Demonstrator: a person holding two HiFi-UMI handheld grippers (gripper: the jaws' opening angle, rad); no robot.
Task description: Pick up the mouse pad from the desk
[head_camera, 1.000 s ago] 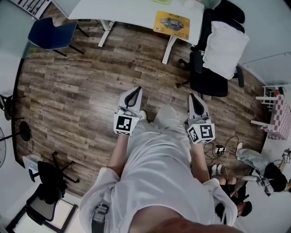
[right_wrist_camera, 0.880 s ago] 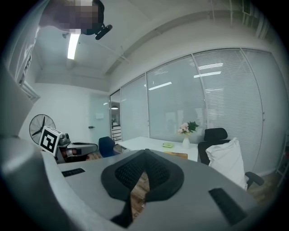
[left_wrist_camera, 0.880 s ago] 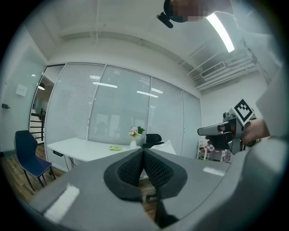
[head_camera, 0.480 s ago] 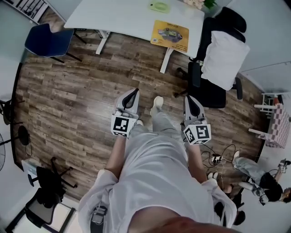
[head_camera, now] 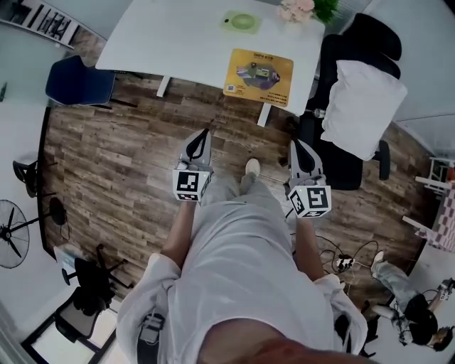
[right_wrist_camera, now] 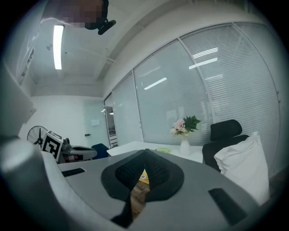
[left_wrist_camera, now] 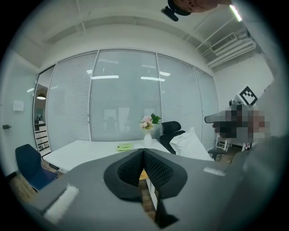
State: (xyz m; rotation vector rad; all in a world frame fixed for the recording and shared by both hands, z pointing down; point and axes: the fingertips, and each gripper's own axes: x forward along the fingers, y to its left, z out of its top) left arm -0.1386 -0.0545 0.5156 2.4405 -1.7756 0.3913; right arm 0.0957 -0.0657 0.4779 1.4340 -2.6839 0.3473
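- Wood-plank floor [head_camera: 121, 163] fills most of the head view, with the person standing on it, facing a desk.
- White desk [head_camera: 178, 43] lies ahead of both tongs.
- Black chair [head_camera: 341, 153] stands at the desk's right end, with a white pillow [head_camera: 362, 106] on it.
- Blue chair [head_camera: 79, 83] stands at the desk's left end.
- Yellow mouse pad [head_camera: 259, 75] lies flat on the desk at its near edge, towards the right end, well apart from both tongs.
- Left gripper [head_camera: 205, 133] is held over the floor, its jaws pressed together with nothing in them.
- Right gripper [head_camera: 296, 143] is held alongside it, jaw tips together, also empty.
- Flowers [head_camera: 297, 8] stand at the desk's far right corner.
- Green dish [head_camera: 242, 21] sits just left of them.
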